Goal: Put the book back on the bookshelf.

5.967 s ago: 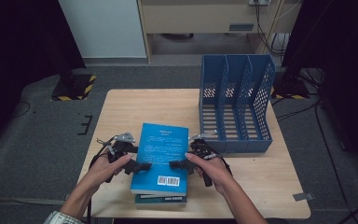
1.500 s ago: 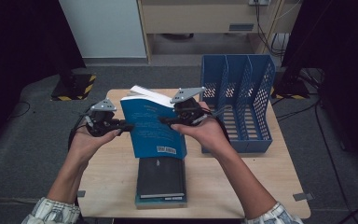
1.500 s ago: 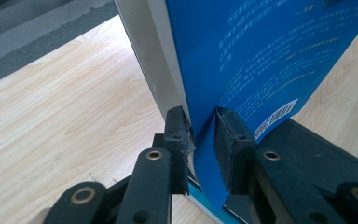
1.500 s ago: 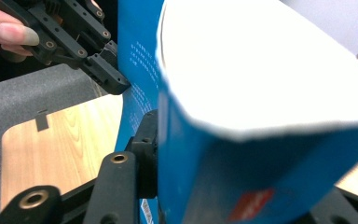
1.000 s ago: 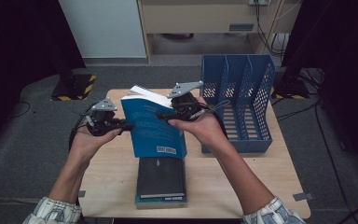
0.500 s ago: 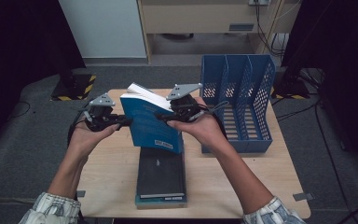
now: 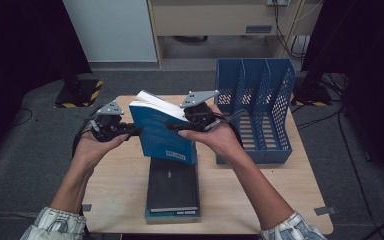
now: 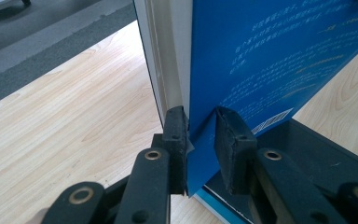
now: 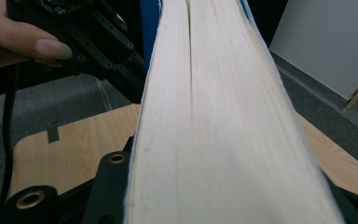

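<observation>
We hold a blue book (image 7: 162, 131) upright above the middle of the table (image 7: 115, 200), between our two tongs. Its white page edges face up and toward the far edge, and its back cover with a barcode faces us.

Our left tongs (image 7: 132, 131) grip the book's left edge; in the left gripper view (image 8: 200, 130) the two black jaws stand narrow, one on the cover, one against the pages, pinching a corner of the blue cover. Our left hand (image 7: 97, 147) is under them.

Our right tongs (image 7: 172, 126) hold the book's right side near its top. In the right gripper view the pale page block (image 9: 223, 140) runs between the jaws, which have just been opening a little yet stand close on either side of it. Our right hand (image 7: 220, 140) carries them.

Below, a dark book (image 7: 172, 187) lies flat near the table's near edge, on top of another. A blue file rack (image 7: 255, 110) stands along the right edge, well apart from the raised book.
</observation>
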The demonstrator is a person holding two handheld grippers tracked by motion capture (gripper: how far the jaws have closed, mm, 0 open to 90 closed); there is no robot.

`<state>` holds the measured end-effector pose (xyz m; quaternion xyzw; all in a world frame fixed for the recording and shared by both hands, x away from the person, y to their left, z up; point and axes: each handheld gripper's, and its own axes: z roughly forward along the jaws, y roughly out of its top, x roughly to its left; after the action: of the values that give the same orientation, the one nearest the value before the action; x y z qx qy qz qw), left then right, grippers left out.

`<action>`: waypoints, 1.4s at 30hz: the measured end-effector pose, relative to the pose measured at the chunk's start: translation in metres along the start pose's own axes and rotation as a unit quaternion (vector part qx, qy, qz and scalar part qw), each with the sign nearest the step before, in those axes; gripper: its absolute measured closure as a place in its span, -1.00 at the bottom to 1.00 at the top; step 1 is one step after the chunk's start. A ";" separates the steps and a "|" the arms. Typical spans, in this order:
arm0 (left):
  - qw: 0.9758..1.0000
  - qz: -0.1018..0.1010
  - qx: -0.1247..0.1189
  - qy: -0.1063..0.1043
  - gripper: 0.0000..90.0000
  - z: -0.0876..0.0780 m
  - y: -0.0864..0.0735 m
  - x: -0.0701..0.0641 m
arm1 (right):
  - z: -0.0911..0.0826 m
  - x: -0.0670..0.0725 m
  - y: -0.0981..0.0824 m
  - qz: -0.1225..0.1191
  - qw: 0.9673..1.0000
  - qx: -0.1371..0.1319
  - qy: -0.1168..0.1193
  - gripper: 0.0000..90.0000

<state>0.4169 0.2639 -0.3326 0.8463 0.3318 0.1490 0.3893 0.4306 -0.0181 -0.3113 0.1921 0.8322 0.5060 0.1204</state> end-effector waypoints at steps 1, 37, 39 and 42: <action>1.000 0.001 0.001 0.001 0.64 0.000 0.000 0.000 | 0.002 0.000 -0.001 0.004 1.000 -0.005 0.005 0.23; 0.985 -0.144 0.049 0.085 -0.79 0.063 -0.168 0.011 | 0.011 -0.028 0.011 0.110 0.994 0.009 -0.015 0.35; 0.984 -0.146 0.049 0.085 -0.79 0.060 -0.171 0.013 | 0.013 -0.031 0.013 0.125 0.992 0.008 -0.017 0.35; 0.982 -0.159 0.043 0.088 -0.79 0.058 -0.173 0.016 | 0.013 -0.032 0.016 0.140 0.990 0.008 -0.020 0.35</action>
<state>0.3810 0.3244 -0.5017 0.7826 0.5008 0.1446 0.3405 0.4675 -0.0149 -0.3025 0.3172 0.7990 0.5070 0.0632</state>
